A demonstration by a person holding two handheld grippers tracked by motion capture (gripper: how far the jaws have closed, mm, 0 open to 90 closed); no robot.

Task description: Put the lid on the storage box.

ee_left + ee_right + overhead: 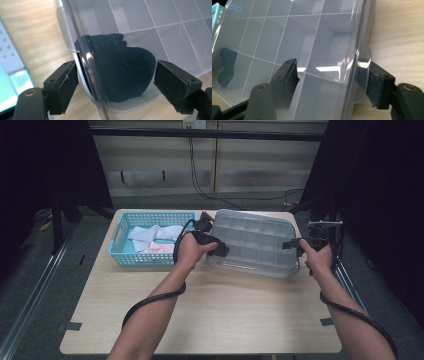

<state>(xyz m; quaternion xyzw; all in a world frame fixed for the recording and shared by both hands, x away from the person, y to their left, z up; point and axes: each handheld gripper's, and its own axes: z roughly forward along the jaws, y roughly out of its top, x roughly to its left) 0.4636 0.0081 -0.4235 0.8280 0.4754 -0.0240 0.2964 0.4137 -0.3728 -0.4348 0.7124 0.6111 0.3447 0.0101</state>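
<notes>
A clear compartment box (pixel 252 242) with its lid on lies on the wooden table (pixel 225 315). My left gripper (pixel 220 251) is at the box's near left corner. In the left gripper view it (pixel 115 82) stands open astride the box's rim (pixel 82 57), one jaw outside the wall and one over the lid. A black sock (pixel 125 72) lies in the compartment under the lid. My right gripper (pixel 292 245) is at the box's right edge. It (pixel 329 77) is open astride the rim, with its outer pad against a clear tab (pixel 364 61). The sock (pixel 225 65) shows at the far end.
A light blue basket (pixel 120 240) holding pale folded cloths (pixel 155 237) stands left of the box, close to my left hand. The basket's edge (pixel 10 75) shows beside the left jaw. Bare tabletop stretches toward the near edge. Dark curtains flank the table.
</notes>
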